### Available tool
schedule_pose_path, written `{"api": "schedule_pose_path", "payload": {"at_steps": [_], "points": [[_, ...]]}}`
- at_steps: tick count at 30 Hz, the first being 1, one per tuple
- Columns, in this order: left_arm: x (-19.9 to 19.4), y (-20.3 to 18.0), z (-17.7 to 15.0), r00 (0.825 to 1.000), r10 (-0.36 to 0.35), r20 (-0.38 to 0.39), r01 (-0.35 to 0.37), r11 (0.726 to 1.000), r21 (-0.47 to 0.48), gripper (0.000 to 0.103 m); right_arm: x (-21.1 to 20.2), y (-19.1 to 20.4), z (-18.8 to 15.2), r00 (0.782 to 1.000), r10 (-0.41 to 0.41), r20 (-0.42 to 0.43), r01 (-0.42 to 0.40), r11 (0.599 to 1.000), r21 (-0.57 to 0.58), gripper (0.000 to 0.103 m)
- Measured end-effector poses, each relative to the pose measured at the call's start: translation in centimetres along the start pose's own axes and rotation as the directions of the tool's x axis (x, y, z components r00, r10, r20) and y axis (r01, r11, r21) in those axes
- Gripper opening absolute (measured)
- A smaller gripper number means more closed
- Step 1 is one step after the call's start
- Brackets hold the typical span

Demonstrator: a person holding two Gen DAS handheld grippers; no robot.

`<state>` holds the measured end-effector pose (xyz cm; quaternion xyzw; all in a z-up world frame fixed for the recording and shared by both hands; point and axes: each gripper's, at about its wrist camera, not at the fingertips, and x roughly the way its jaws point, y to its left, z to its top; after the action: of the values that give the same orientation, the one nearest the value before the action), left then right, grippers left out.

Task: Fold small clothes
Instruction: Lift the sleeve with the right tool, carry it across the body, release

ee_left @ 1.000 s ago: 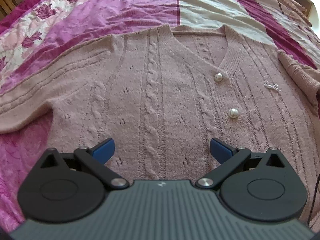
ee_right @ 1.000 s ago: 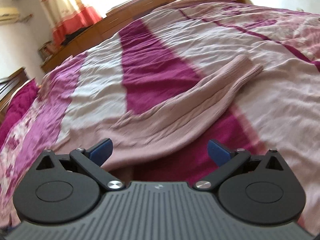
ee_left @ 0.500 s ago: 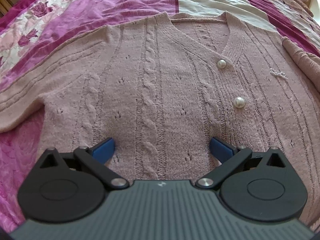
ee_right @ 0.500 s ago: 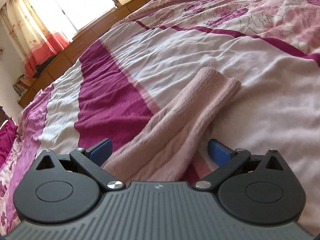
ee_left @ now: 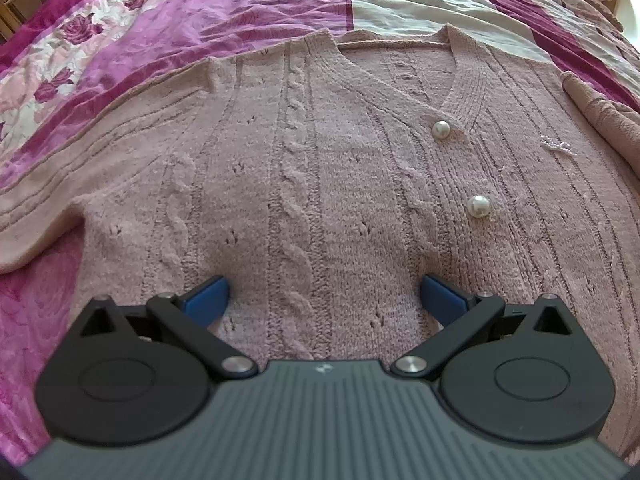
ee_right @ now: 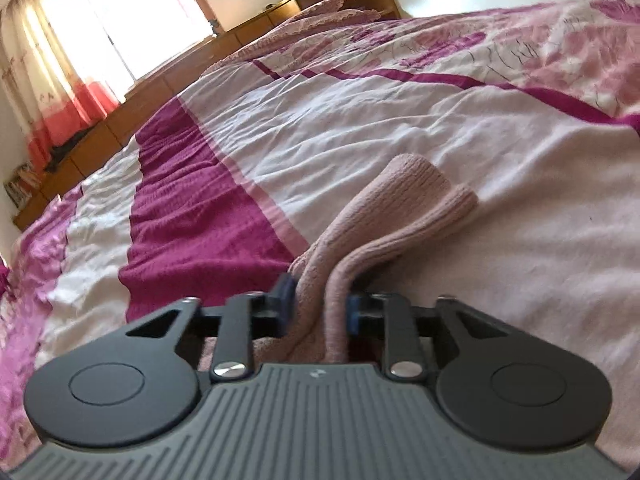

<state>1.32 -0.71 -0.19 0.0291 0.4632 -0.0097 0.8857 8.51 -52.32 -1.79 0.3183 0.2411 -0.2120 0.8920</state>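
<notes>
Bedroom with curtained window (ee_right: 100, 40) and wooden cabinets (ee_right: 248, 40); magenta-and-white bedspread (ee_right: 360, 120) carries a pink cable-knit cardigan (ee_left: 320, 168). Left tool (ee_left: 324, 292) spread above its front; right tool (ee_right: 318, 308) closing, pinching the sleeve (ee_right: 392, 216).

Right gripper (ee_right: 318, 306): formerly wide open above the sleeve (ee_right: 404, 196), now lower, jaws closing, pads pinching the bunched sleeve between them.
</notes>
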Motion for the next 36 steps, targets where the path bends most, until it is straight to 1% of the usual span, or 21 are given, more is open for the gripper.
{"api": "schedule_pose_path", "payload": {"at_steps": [1,3,12,19,24,29,32,36], "points": [[0.0,0.0,0.0,1.000,-0.001,0.000,0.001,1.000,-0.001,0.103,-0.3,-0.2,0.1,1.000,0.006,0.003,-0.006,1.000,0.007,0.017],[0.0,0.0,0.0,1.000,0.000,0.000,0.000,1.000,-0.001,0.103,-1.0,-0.4,0.3,1.000,0.017,0.011,-0.017,1.000,0.015,0.016],[0.0,0.0,0.0,1.000,-0.003,0.006,0.003,1.000,-0.002,0.103,-5.4,-0.9,2.3,0.994,0.056,0.094,-0.058,0.998,0.019,0.015],[-0.1,-0.1,-0.2,1.000,0.000,0.016,0.000,1.000,0.001,0.103,-9.9,-0.7,4.8,0.979,0.078,0.189,-0.079,0.997,-0.003,0.015],[-0.2,0.0,-0.4,1.000,-0.004,0.027,0.004,1.000,0.003,0.103,-13.1,-0.9,6.5,0.966,0.091,0.243,-0.098,0.995,0.015,0.015],[-0.4,0.1,-0.5,0.999,-0.007,0.034,0.007,1.000,0.007,0.103,-15.5,-0.3,7.2,0.962,0.119,0.245,-0.133,0.990,0.040,0.015],[-0.5,0.4,-0.3,0.999,-0.026,0.024,0.025,1.000,0.013,0.103,-16.5,1.1,7.1,0.965,0.127,0.228,-0.140,0.989,0.041,0.015],[-0.9,1.2,0.1,0.999,-0.052,0.008,0.052,0.999,-0.005,0.103,-17.5,3.7,6.7,0.965,0.167,0.204,-0.177,0.984,0.031,0.015]]}}
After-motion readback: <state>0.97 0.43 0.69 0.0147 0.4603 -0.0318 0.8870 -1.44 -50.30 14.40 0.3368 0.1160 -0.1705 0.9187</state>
